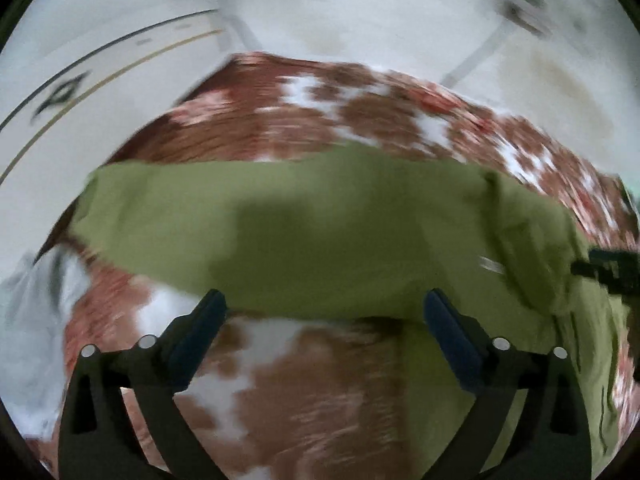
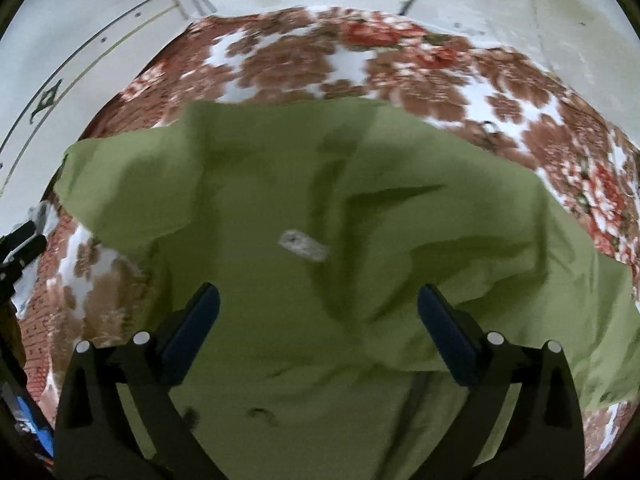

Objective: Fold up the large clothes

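An olive green garment (image 1: 320, 224) lies across a brown, red and white floral cloth (image 1: 304, 392) spread on the floor. In the left wrist view a folded band of it runs left to right. My left gripper (image 1: 325, 300) is open and empty, its fingers at the band's near edge. In the right wrist view the garment (image 2: 304, 200) is creased, with a small grey label (image 2: 304, 245) near the middle. My right gripper (image 2: 319, 295) is open and empty above the fabric. The right gripper shows at the right edge of the left wrist view (image 1: 612, 270).
Pale tiled floor (image 1: 360, 8) surrounds the floral cloth, with a lined border tile (image 1: 64, 94) at the left. A pale grey cloth (image 1: 28, 320) lies at the lower left. The other gripper's dark body (image 2: 18, 252) shows at the left edge of the right wrist view.
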`<control>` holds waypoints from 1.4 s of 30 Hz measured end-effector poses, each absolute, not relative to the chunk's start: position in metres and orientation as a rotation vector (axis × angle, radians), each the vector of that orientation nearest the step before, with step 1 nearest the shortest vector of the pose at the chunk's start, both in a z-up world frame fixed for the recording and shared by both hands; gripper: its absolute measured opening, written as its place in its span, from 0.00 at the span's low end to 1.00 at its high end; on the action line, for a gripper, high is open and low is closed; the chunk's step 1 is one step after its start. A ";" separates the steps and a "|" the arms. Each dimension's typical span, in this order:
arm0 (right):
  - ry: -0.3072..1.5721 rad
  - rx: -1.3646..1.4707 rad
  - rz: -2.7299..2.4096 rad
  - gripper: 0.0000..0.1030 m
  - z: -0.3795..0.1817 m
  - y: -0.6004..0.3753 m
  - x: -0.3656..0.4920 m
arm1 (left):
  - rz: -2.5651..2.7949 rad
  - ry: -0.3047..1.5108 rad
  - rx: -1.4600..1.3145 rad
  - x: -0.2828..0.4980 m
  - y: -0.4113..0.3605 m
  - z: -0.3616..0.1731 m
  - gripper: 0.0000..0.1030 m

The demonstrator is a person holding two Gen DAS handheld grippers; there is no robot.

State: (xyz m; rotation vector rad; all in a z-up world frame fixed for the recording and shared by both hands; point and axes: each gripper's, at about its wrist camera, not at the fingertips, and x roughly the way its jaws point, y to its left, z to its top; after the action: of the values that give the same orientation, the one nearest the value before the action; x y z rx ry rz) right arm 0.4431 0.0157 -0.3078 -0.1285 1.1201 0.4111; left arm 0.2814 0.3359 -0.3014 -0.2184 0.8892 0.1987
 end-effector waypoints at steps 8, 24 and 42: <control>1.161 -0.190 0.448 0.95 -0.337 0.102 0.429 | 0.399 0.874 -0.467 0.240 0.492 -0.350 0.95; 1.282 -0.295 0.434 0.95 -0.413 0.197 0.441 | 0.343 0.794 -0.683 0.302 0.654 -0.419 0.93; 1.282 -0.367 0.476 0.95 -0.435 0.223 0.432 | 0.340 0.805 -0.805 0.358 0.686 -0.432 0.06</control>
State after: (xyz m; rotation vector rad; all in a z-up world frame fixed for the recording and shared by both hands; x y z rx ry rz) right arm 0.4315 0.2225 -0.4353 -0.3673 1.2824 0.4756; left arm 0.3576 0.6862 -0.4316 -0.8052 0.8054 0.3398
